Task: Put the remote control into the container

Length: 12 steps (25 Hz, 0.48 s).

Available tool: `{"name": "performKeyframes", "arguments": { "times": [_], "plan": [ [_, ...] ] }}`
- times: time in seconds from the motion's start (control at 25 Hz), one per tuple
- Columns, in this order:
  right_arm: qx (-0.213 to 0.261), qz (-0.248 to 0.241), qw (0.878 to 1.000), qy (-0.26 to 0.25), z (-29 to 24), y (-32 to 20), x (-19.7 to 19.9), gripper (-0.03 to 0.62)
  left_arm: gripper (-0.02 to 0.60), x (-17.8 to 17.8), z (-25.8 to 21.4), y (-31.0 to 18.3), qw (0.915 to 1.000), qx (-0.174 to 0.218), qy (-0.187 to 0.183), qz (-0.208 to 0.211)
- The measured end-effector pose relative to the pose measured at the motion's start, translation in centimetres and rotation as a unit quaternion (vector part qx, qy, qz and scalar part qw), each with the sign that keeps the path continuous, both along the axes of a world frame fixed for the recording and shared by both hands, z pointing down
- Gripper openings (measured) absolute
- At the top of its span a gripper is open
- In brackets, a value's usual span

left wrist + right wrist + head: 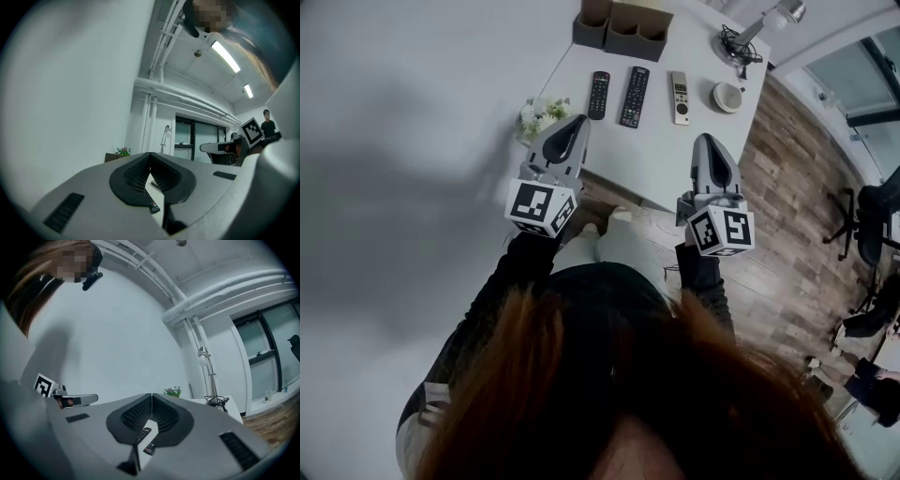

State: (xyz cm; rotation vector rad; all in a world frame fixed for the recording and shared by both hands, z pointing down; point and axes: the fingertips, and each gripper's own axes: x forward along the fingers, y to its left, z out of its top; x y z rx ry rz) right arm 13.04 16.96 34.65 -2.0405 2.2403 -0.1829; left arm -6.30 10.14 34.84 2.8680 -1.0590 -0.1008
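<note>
Remote controls (635,96) — three, side by side — lie on the white table (656,155) ahead of both grippers' tips, none of them held. Two are black; the third, most nearly in line with the right gripper, is light-coloured. The dark container (623,28) stands beyond them at the table's far edge, well ahead of the jaws.

Left gripper (578,120): jaws pressed together, nothing between them, tips over the table's near corner, a small plant (542,114) just to its left.

Right gripper (705,141): jaws likewise clenched and empty, tips at the near table edge. Ahead and to its right — a small round bowl (727,96) and a desk lamp (759,28).
</note>
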Motion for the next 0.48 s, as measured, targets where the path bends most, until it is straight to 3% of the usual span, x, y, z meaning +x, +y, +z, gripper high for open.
{"name": "performKeyframes", "arguments": {
  "times": [0.48],
  "plan": [
    [0.007,-0.039,0.999,0.005,-0.6,-8.8,3.5,0.018,0.009,5.6,-0.6,-7.1,0.9999,-0.001,0.011,-0.010]
  ]
}}
